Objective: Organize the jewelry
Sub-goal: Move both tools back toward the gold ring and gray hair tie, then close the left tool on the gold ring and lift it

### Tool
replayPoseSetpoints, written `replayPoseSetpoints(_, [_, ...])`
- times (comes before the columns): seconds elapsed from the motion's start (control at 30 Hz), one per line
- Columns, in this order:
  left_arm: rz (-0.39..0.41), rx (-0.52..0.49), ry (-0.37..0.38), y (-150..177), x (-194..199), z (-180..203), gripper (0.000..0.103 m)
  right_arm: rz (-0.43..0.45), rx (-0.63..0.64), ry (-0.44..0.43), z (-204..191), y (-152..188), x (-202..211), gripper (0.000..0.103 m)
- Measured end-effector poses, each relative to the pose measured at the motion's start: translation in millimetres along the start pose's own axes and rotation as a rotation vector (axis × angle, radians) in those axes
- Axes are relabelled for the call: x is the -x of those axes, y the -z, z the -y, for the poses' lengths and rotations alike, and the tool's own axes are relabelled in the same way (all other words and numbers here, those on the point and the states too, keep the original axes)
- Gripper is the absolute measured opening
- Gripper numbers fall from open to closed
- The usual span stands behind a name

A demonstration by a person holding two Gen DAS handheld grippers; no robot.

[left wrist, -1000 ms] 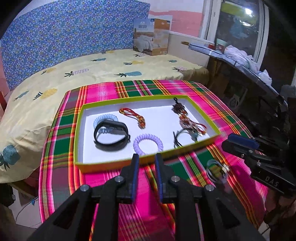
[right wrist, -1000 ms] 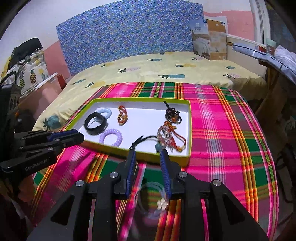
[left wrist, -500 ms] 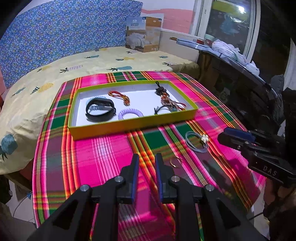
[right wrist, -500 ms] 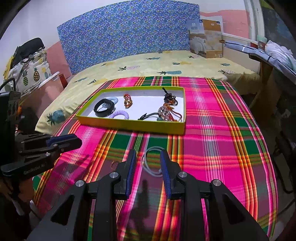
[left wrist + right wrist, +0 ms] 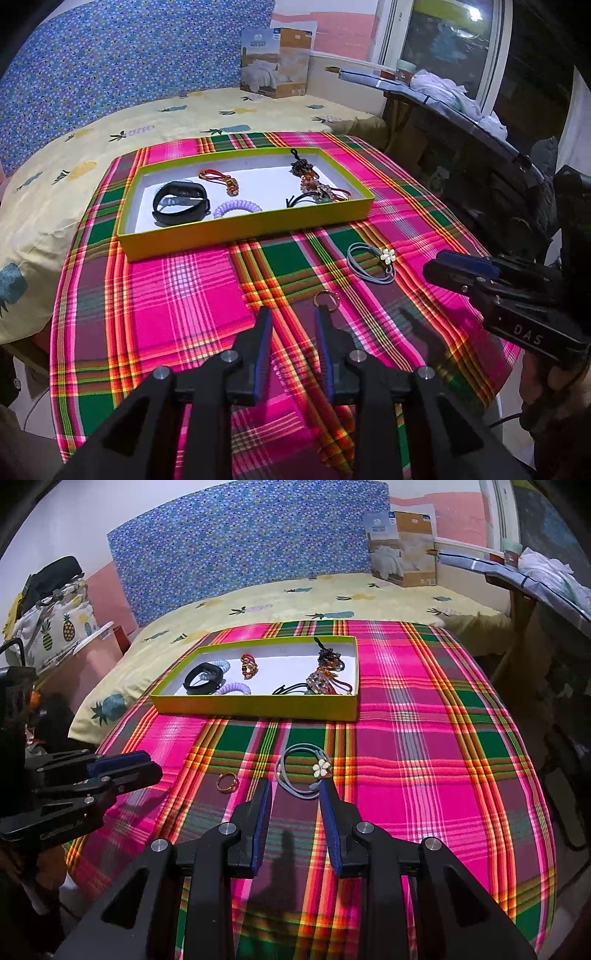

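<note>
A yellow-green tray (image 5: 243, 229) (image 5: 255, 707) on the plaid cloth holds a black band (image 5: 180, 206), a lilac coil tie (image 5: 236, 209), a red-gold bracelet (image 5: 221, 180) and a tangle of beaded pieces (image 5: 314, 184). Loose on the cloth lie a small gold ring (image 5: 325, 298) (image 5: 227, 782) and a grey cord bracelet with a white flower (image 5: 371, 261) (image 5: 301, 771). My left gripper (image 5: 293, 314) hovers just short of the ring, its jaws opening with nothing between them. My right gripper (image 5: 295, 786) is open, its tips right at the grey bracelet's near edge.
The plaid-covered table (image 5: 424, 738) stands against a bed with a pineapple sheet (image 5: 295, 598). A cardboard box (image 5: 404, 550) sits at the bed's far corner. A dark shelf with clothes (image 5: 461, 99) runs along the right. The other gripper shows at each view's side.
Both grippers pulled back from the tray toward the near table edge, so the ring and grey bracelet now lie just ahead of the tips. The left jaws have widened.
</note>
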State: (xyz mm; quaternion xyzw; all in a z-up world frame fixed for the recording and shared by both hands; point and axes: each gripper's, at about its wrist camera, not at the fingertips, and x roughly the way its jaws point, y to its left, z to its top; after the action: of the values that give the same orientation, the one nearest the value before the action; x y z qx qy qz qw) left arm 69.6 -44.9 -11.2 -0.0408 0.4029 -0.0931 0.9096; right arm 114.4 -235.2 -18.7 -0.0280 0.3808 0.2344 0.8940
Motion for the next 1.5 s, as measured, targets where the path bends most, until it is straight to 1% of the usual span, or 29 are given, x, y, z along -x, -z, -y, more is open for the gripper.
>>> replayPoseSetpoints(0.2, [-0.021, -0.011, 0.011, 0, -10, 6, 0.026, -0.005, -0.014, 0.002, 5, 2, -3, 0.027])
replayPoseSetpoints(0.37, [-0.039, -0.013, 0.03, 0, -20, 11, 0.029, -0.012, -0.021, 0.004, 9, 4, -5, 0.027])
replayPoseSetpoints(0.83, [-0.082, -0.032, 0.057, -2, -45, 25, 0.029, -0.024, -0.033, 0.001, 14, 4, -14, 0.027])
replayPoseSetpoints(1.0, [-0.091, -0.038, 0.046, -3, -52, 30, 0.029, -0.029, -0.038, -0.001, 17, 3, -20, 0.027])
replayPoseSetpoints(1.2, [-0.08, -0.042, 0.033, -5, -56, 30, 0.029, -0.033, -0.042, -0.008, 19, 1, -25, 0.027])
replayPoseSetpoints(1.33, [-0.07, -0.067, 0.009, -5, -58, 34, 0.028, -0.037, -0.039, -0.014, 20, -1, -30, 0.027])
replayPoseSetpoints(1.4, [-0.068, -0.076, -0.006, -5, -58, 35, 0.025, -0.04, -0.039, -0.015, 21, -1, -33, 0.027])
replayPoseSetpoints(1.43, [-0.068, -0.076, -0.012, -5, -58, 34, 0.022, -0.042, -0.038, -0.016, 21, -1, -34, 0.027])
replayPoseSetpoints(1.5, [-0.068, -0.072, -0.009, -6, -59, 32, 0.021, -0.046, -0.036, -0.017, 21, -2, -38, 0.027])
